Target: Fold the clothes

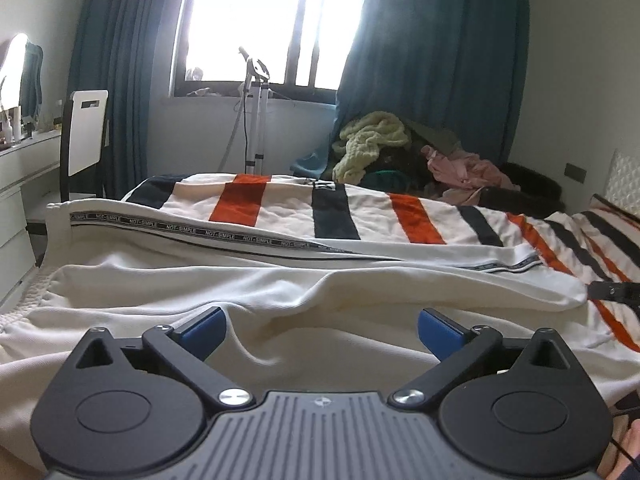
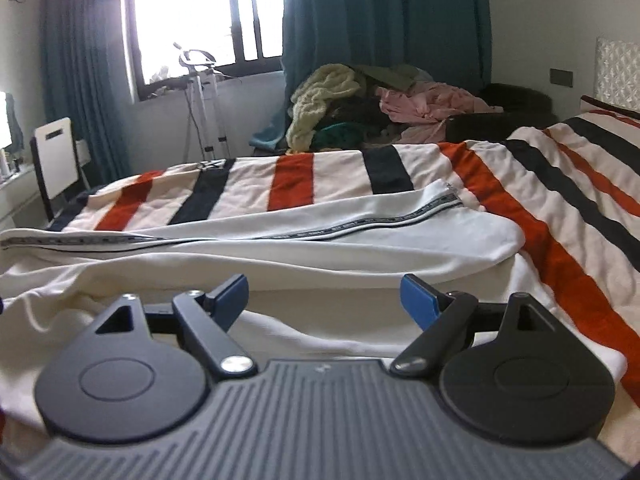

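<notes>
Cream-white trousers (image 1: 248, 280) with a black-and-white lettered side stripe lie across the striped bedspread (image 1: 340, 216), legs stretched to the right and the elastic waistband at the left. My left gripper (image 1: 321, 330) stands open just above the wrinkled cloth near the waist, nothing between its blue pads (image 1: 208, 330). In the right wrist view the same trousers (image 2: 320, 240) run from left to right, leg cuffs ending near the right. My right gripper (image 2: 324, 300) is open low over the near leg, holding nothing. Its black tip (image 1: 616, 292) shows at the left view's right edge.
A heap of unfolded clothes (image 1: 404, 156), yellow-green, pink and dark, sits at the bed's far side before teal curtains (image 1: 436, 60). A white chair (image 1: 82, 140) and dresser stand at the left. A garment steamer stand (image 1: 256, 120) is under the bright window.
</notes>
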`<state>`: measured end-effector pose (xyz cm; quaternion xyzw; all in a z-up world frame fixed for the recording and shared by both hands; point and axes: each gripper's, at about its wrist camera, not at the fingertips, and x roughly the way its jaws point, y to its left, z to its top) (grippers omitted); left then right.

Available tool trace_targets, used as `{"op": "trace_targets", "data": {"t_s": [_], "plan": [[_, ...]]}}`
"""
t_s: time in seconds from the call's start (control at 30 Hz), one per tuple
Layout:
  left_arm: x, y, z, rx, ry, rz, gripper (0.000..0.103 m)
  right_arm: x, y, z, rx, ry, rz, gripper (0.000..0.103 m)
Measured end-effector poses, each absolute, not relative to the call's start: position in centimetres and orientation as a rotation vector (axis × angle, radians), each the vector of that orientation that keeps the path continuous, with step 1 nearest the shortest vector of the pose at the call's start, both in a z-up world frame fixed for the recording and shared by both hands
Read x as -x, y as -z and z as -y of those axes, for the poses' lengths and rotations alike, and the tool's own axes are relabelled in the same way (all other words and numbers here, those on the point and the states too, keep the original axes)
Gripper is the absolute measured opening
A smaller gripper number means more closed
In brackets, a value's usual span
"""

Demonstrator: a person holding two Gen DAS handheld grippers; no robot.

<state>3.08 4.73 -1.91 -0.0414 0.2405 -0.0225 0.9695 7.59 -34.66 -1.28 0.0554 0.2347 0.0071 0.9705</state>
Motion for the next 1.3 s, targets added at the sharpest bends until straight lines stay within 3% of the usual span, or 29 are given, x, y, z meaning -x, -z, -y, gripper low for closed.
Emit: {"op": "trace_targets", "data": {"t_s": [0.87, 1.13, 1.3], "plan": [[-4.3, 3.7, -5.3, 0.134, -0.058, -0.589, 0.103, -6.3, 4.5, 46.9, -0.549, 0.712, -0.528, 0.084], [-4.5, 3.8, -5.5, 0.146, -0.080, -0.601, 0.103, -6.0, 7.6, 52.0, -0.703, 1.069, -0.595, 0.084], [-4.7, 4.0, -5.9, 0.169, -0.098, -0.613, 0.103, -6.7, 10.4, 53.4, -0.868, 1.011, -0.681, 0.084]]}}
